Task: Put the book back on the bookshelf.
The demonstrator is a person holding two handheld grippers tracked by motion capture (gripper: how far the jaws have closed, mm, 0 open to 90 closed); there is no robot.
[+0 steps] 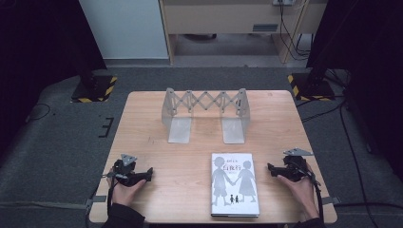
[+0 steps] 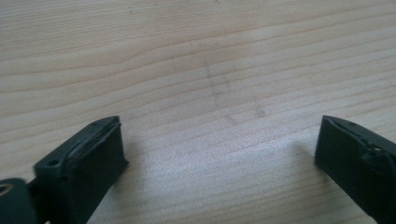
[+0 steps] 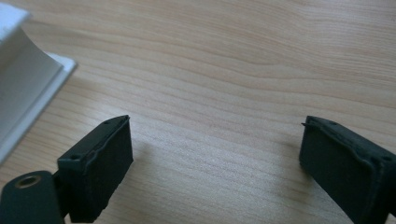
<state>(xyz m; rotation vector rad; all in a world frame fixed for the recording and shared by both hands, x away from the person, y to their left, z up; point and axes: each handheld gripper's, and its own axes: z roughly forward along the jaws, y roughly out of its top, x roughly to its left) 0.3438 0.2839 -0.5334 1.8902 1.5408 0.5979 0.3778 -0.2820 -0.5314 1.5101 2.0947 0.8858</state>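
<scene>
A white book (image 1: 235,184) with a grey cover picture of two figures lies flat near the table's front edge, right of centre. Behind it a grey metal expanding book rack (image 1: 205,112) stands upright with two flat base plates. My left gripper (image 1: 150,174) rests low at the front left, held by a hand, its jaws pointing right toward the book; the left gripper (image 2: 219,149) stands open over bare wood. My right gripper (image 1: 270,168) sits to the right of the book, pointing left; the right gripper (image 3: 215,149) is open, with a corner of the book (image 3: 28,88) at its upper left.
The wooden table (image 1: 142,133) stands on grey carpet. Two black stands with yellow-striped bases (image 1: 94,88) flank the far corners. Cables (image 1: 351,142) run along the floor at the right. A wooden cabinet (image 1: 228,19) stands at the back.
</scene>
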